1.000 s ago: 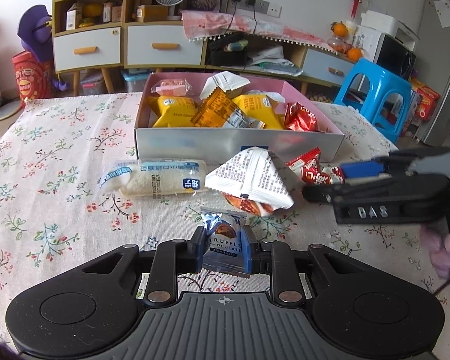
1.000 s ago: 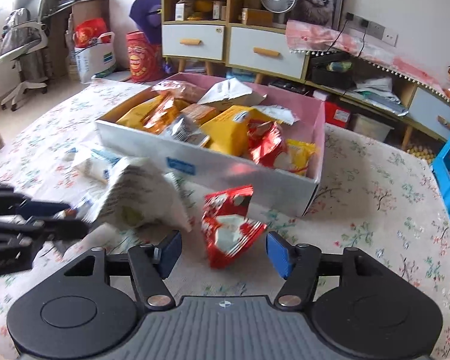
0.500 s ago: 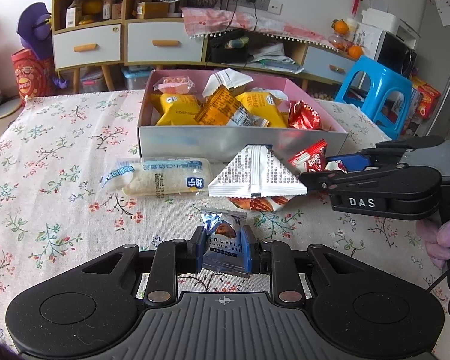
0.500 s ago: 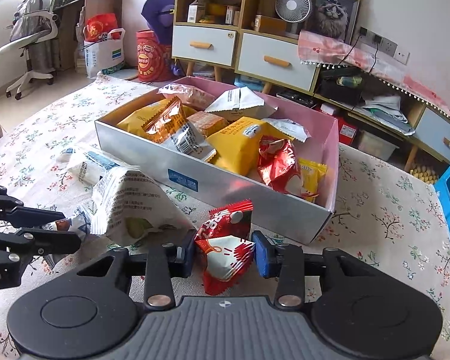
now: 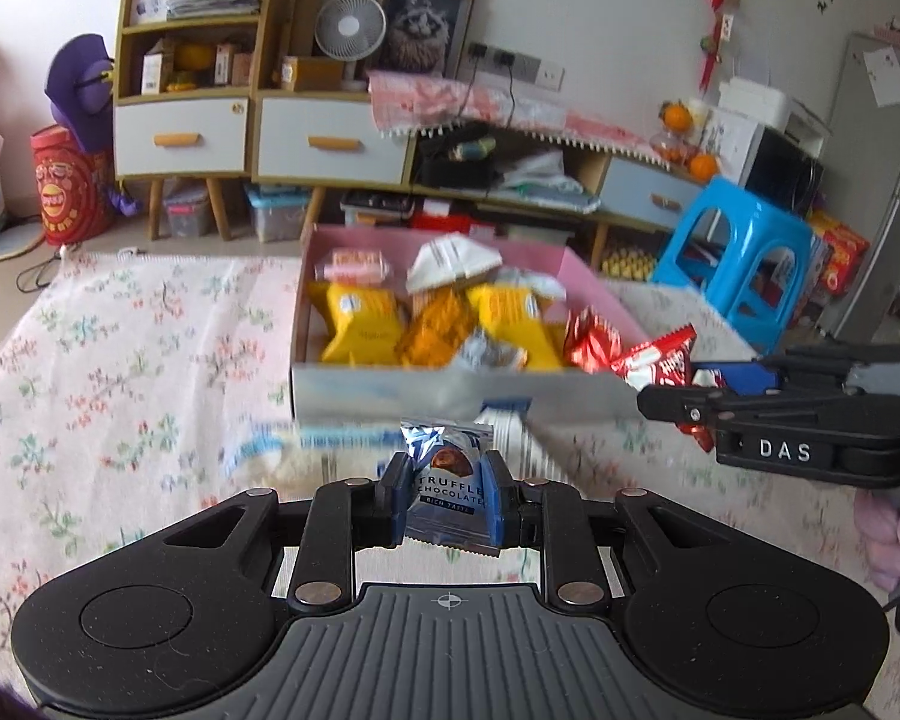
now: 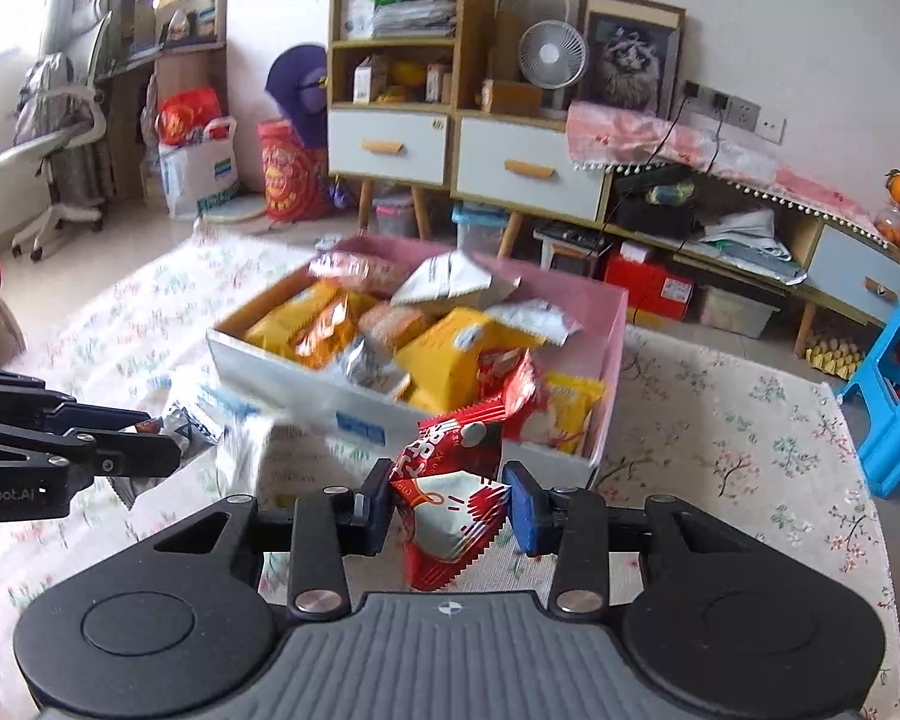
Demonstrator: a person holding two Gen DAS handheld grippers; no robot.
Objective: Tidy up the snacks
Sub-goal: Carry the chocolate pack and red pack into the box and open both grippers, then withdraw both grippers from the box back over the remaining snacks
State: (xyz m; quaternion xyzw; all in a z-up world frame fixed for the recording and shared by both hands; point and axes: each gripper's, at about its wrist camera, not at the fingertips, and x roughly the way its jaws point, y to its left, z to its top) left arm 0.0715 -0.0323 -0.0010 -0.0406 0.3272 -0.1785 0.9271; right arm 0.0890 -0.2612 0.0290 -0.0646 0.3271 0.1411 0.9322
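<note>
Left wrist: jaws clamp chocolate packet (image 5: 447, 495); right jaws clamp red packet (image 6: 450, 498), near box wall (image 6: 306, 384).

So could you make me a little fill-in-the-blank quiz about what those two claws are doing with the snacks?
1. The left claw is shut on a blue ____ chocolate packet.
2. The right claw grips a ____ and white snack packet.
3. The yellow packets lie inside the ____.

Missing words: truffle; red; box
</note>
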